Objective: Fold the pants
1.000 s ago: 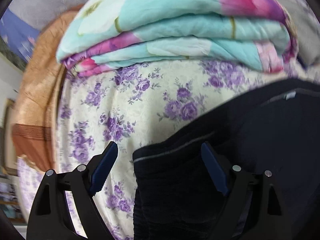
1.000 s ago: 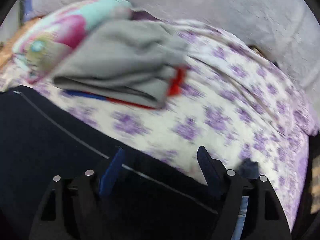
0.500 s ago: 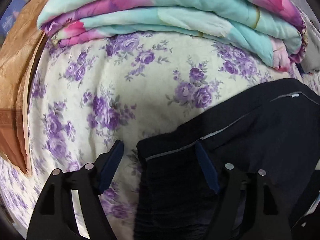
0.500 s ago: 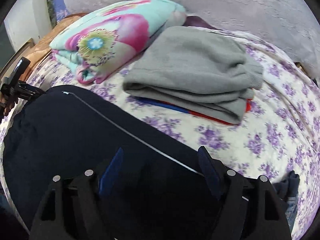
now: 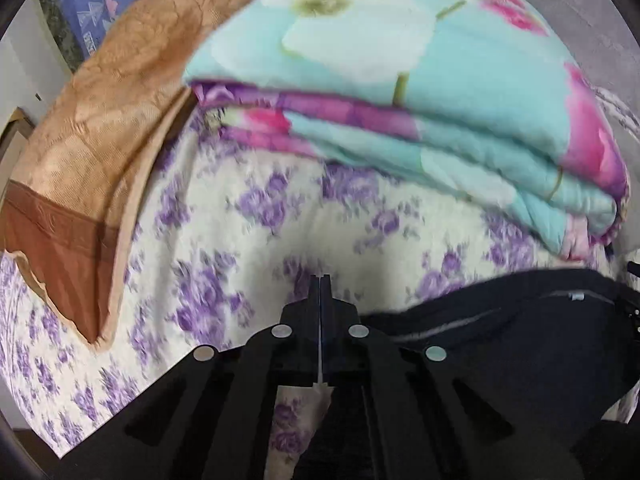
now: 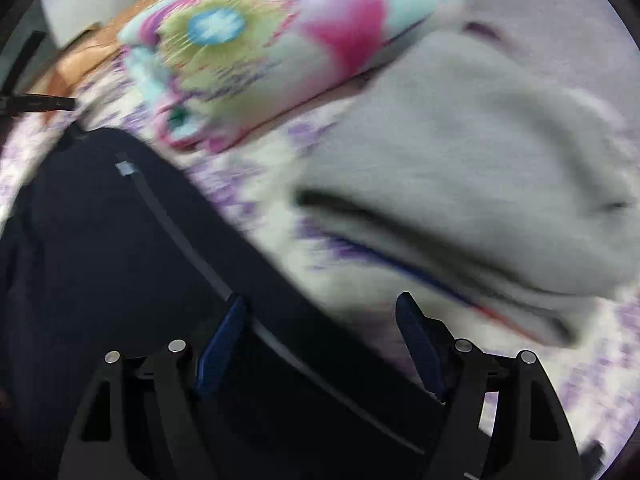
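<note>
The left gripper [image 5: 320, 280] is seen with its fingers pressed together, only a thin pale line showing between them. Whether cloth is pinched there cannot be told, though the edge of the dark navy pants [image 5: 520, 344] runs in right behind the closed fingertips and spreads away to the right of the gripper. Beneath and ahead of this gripper the bed sheet [image 5: 248, 248], cream with purple flowers, is spread. Farther ahead, a folded quilt [image 5: 440, 92] in turquoise with pink and white blossoms is laid on the bed, and to the left of the gripper a tan pillow [image 5: 92, 152] with a brown band is propped at the bed's edge.

The right gripper [image 6: 322, 320] is held wide apart, its blue-padded fingers [image 6: 222, 340] standing to either side of the pants' upper edge. The pants [image 6: 120, 260] are laid flat on the bed, filling the area under and to the left of this gripper, and a thin grey seam line runs diagonally across them and passes between the open fingers. A small pale tag [image 6: 125, 168] is seen at the far end of that line. Ahead and to the right, a folded grey garment [image 6: 480, 168] is stacked on something with blue and red edges; the view is blurred there. Ahead and to the left, the same flowered quilt [image 6: 260, 52] is seen, just beyond the far end of the pants.
</note>
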